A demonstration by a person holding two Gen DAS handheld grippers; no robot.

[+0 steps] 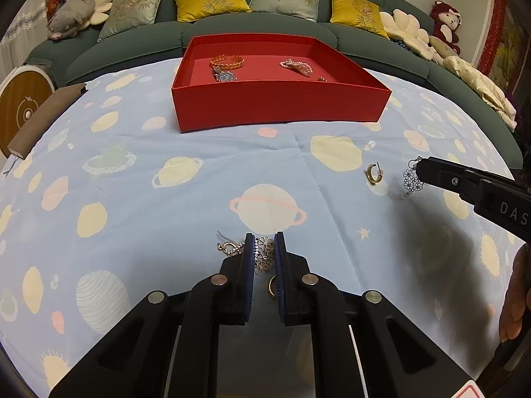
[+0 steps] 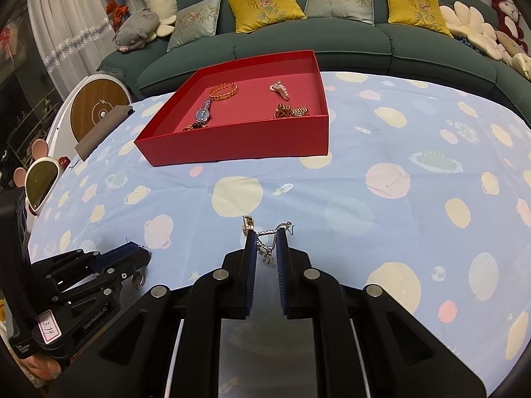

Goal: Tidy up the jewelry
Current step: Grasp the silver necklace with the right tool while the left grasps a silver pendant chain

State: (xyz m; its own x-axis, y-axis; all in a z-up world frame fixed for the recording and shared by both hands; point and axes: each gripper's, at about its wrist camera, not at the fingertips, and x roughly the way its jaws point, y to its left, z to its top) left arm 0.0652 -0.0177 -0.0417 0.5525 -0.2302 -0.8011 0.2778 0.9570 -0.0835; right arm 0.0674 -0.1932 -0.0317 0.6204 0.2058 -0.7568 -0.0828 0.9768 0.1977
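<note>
A red box [image 1: 282,106] stands at the far middle of the table and also shows in the right wrist view [image 2: 239,142]; it holds a gold bracelet [image 2: 224,91], a watch [image 2: 202,114], a pearl piece [image 2: 280,89] and a gold chain [image 2: 292,111]. My left gripper [image 1: 264,243] is open low over the cloth, its fingers either side of a silver flower earring [image 1: 264,255]; a gold ring [image 1: 272,287] and a crystal earring [image 1: 229,248] lie close by. My right gripper [image 2: 264,237] is partly open around a silver flower earring [image 1: 411,180] that hangs from its tips [image 2: 267,250]. A gold hoop earring [image 1: 373,174] lies beside it.
The table wears a blue planet-print cloth [image 1: 166,199]. A green sofa [image 2: 298,43] with cushions and plush toys curves behind it. A round wooden-faced device [image 2: 96,106] and sunglasses [image 2: 41,179] sit at the left. A brown flat piece [image 1: 46,116] lies on the table's left edge.
</note>
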